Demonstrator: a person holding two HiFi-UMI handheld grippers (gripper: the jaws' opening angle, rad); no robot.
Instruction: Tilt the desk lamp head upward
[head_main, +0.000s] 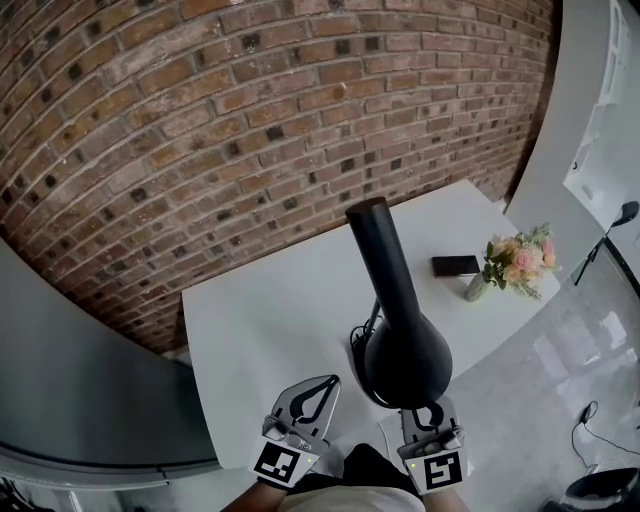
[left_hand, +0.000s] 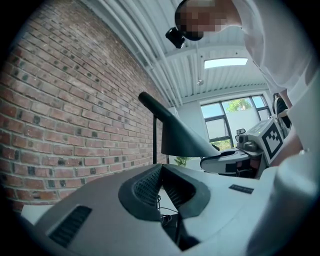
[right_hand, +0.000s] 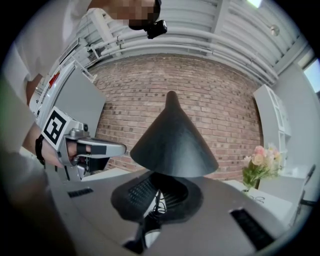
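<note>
A black desk lamp stands on the white table (head_main: 270, 320). Its cone-shaped head (head_main: 400, 330) points its wide mouth toward me and its narrow end up and away. In the left gripper view the lamp head (left_hand: 180, 137) and thin upright stem (left_hand: 154, 140) rise just beyond the jaws. My left gripper (head_main: 332, 381) (left_hand: 161, 167) is shut and empty, left of the head and apart from it. My right gripper (head_main: 430, 408) (right_hand: 167, 176) sits right under the rim of the lamp head (right_hand: 172, 142), jaws together, holding nothing. Contact with the rim cannot be told.
A small vase of pink flowers (head_main: 520, 262) (right_hand: 260, 167) and a flat black object (head_main: 455, 266) sit at the table's far right. The lamp's black cable (head_main: 356, 342) coils by its base. A brick wall (head_main: 250, 120) backs the table. A stand (head_main: 605, 240) is on the floor at right.
</note>
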